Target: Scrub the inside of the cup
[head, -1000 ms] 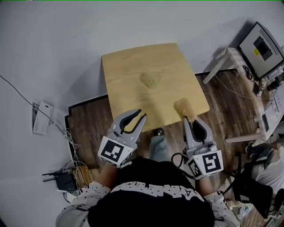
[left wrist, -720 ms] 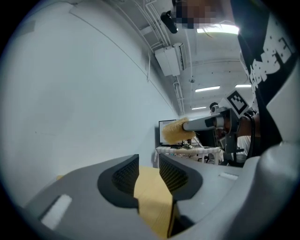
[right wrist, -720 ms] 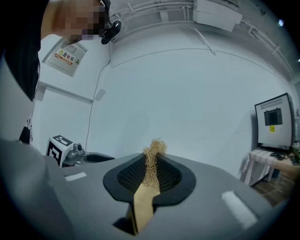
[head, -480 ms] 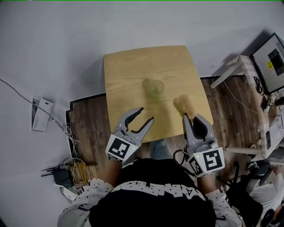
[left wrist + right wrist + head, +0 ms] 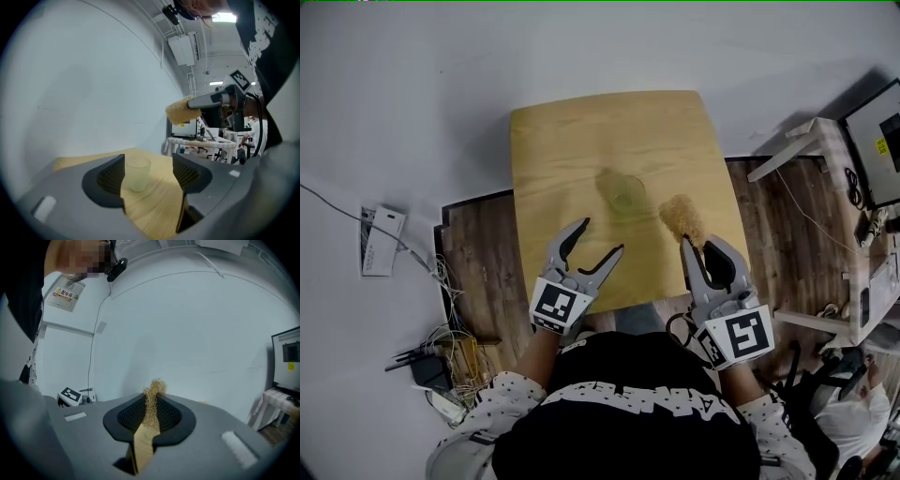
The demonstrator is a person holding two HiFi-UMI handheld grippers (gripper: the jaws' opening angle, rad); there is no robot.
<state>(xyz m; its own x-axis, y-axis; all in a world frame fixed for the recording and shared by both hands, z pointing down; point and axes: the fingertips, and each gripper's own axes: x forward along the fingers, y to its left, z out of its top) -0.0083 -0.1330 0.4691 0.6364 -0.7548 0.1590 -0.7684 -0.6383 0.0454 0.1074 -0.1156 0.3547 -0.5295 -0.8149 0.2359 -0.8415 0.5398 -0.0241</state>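
Observation:
A clear plastic cup (image 5: pixel 623 194) (image 5: pixel 137 173) stands upright near the middle of the small wooden table (image 5: pixel 572 141). My left gripper (image 5: pixel 600 239) (image 5: pixel 149 166) hovers over the table's near part, a short way in front of the cup. Its jaws have just been opening and stand apart with nothing between the pads. My right gripper (image 5: pixel 698 246) (image 5: pixel 150 416) is shut on the wooden handle (image 5: pixel 143 448) of a brush. The brush's straw-coloured bristle head (image 5: pixel 680 217) (image 5: pixel 178 110) (image 5: pixel 153 394) sticks out ahead, to the right of the cup and higher.
A white desk (image 5: pixel 825 141) with a monitor stands at the right. Cables and a power strip (image 5: pixel 380 239) lie on the floor at the left. The table's near edge (image 5: pixel 609 305) is just under my grippers. A white wall fills the far side.
The left jaws have spread from nearly shut to wide apart. Both grippers have moved forward over the table's near edge toward the cup; the brush stays gripped.

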